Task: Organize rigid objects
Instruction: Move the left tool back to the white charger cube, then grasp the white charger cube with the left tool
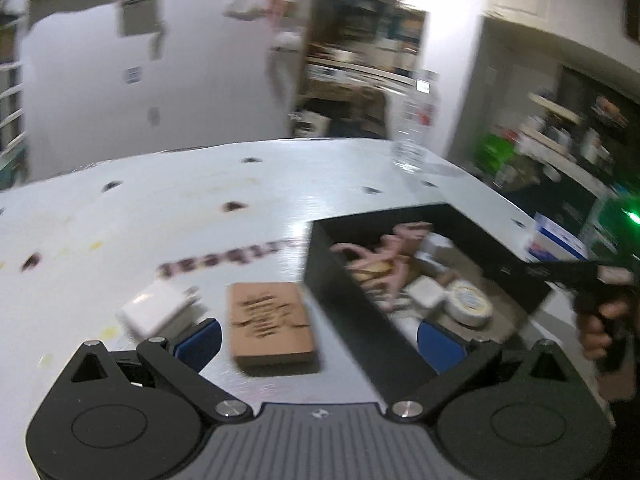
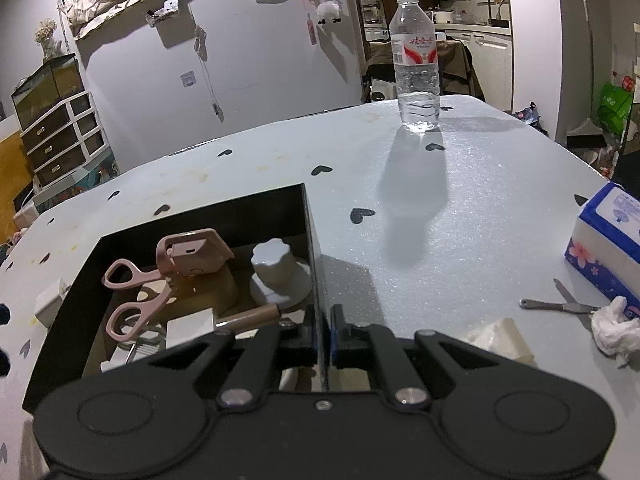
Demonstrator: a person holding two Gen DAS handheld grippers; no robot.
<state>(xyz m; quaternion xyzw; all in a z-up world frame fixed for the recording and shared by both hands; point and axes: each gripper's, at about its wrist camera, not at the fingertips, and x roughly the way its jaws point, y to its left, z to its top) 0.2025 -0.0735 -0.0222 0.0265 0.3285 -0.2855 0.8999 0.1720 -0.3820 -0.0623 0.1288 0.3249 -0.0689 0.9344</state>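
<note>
In the blurred left wrist view, my left gripper (image 1: 320, 342) is open above the table. A flat brown cardboard box (image 1: 272, 324) lies just ahead, nearer its left pad, and neither pad touches it. A small white box (image 1: 156, 312) lies to its left. The black bin (image 1: 332, 292) stands on the right. It holds pink scissors (image 2: 136, 300), a pink tool (image 2: 196, 252), a white knob-shaped piece (image 2: 280, 276) and a tape roll (image 1: 468, 302). My right gripper (image 2: 322, 336) is shut on the bin's right wall (image 2: 314, 248). It shows as the right gripper (image 1: 520, 270), held by a hand (image 1: 600, 324).
A clear water bottle (image 2: 416, 68) stands at the table's far side. At the right edge lie a blue tissue pack (image 2: 608, 240), a metal tool (image 2: 560, 304), a crumpled tissue (image 2: 612, 328) and a pale block (image 2: 500, 336). Drawers and shelves stand beyond the table.
</note>
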